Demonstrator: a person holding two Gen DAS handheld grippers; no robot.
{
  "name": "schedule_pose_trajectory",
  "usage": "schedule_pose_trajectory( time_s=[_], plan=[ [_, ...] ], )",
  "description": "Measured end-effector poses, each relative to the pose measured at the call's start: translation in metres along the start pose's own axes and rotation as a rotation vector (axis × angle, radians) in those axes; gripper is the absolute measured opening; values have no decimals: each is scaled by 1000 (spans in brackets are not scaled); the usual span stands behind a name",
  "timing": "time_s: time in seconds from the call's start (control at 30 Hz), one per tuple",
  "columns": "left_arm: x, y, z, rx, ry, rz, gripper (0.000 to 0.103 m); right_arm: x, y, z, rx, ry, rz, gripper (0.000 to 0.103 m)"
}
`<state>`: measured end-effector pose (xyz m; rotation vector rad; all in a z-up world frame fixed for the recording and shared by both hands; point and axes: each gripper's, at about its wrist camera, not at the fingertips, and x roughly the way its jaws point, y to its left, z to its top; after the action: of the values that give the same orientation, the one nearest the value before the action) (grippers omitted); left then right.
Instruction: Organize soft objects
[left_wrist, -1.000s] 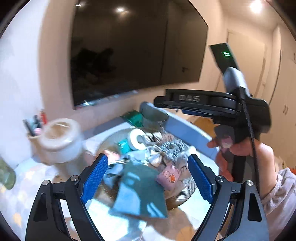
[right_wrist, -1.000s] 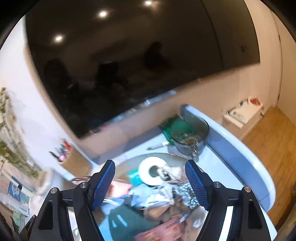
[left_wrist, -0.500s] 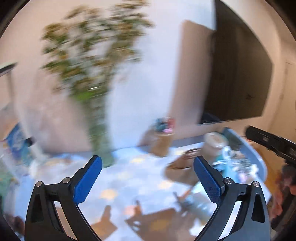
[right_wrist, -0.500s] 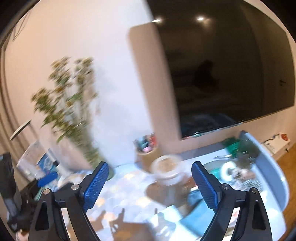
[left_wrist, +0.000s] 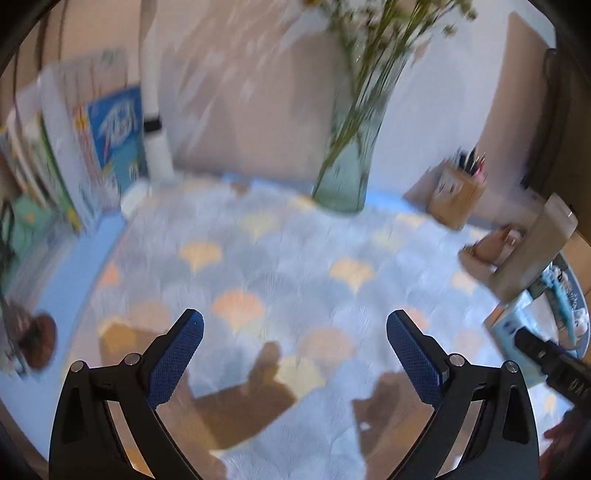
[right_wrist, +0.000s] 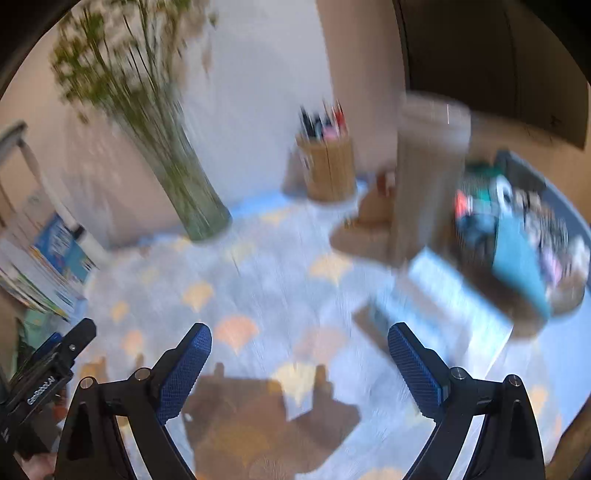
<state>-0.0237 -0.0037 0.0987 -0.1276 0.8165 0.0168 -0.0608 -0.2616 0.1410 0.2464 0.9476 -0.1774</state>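
Note:
Both views are motion-blurred. A round basket (right_wrist: 569, 295) heaped with soft things, a teal cloth (right_wrist: 517, 254) on top, sits at the right in the right wrist view; its edge shows at the far right of the left wrist view (left_wrist: 570, 295). My left gripper (left_wrist: 294, 347) is open and empty above the patterned tablecloth (left_wrist: 288, 266). My right gripper (right_wrist: 299, 354) is open and empty above the same cloth, well left of the basket.
A glass vase of green stems (left_wrist: 345, 177) (right_wrist: 192, 199), a wooden pen holder (left_wrist: 458, 192) (right_wrist: 328, 170) and a tall pale container (right_wrist: 428, 177) stand at the back. Books (left_wrist: 107, 136) lean at the left. A flat blue-white item (right_wrist: 454, 291) lies by the basket.
Both grippers have swung left, away from the basket, and now face the open tablecloth, vase and books. Both stay open and empty.

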Motion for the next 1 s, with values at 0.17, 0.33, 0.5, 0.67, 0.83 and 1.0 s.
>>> schedule_pose_trajectory(
  time_s=[0.17,0.33,0.5,0.67,0.83,1.0],
  plan=[
    [20,0,-35,-18,51,-21,99,41,5,-48,35,70,-82,96],
    [33,-7,-57,-18,73,32,100,67,5,-79,59,101,-110,96],
    [44,-6,-72,-57,73,69,100,67,14,-89,38,29,-140,103],
    [53,-12,-72,-33,98,174,102,72,23,-90,-1,41,-222,103],
    [55,-12,-71,-75,94,214,102,69,20,-94,70,28,-275,103],
    [55,-13,-71,-97,93,235,102,70,22,-93,106,26,-308,103]
  ],
)
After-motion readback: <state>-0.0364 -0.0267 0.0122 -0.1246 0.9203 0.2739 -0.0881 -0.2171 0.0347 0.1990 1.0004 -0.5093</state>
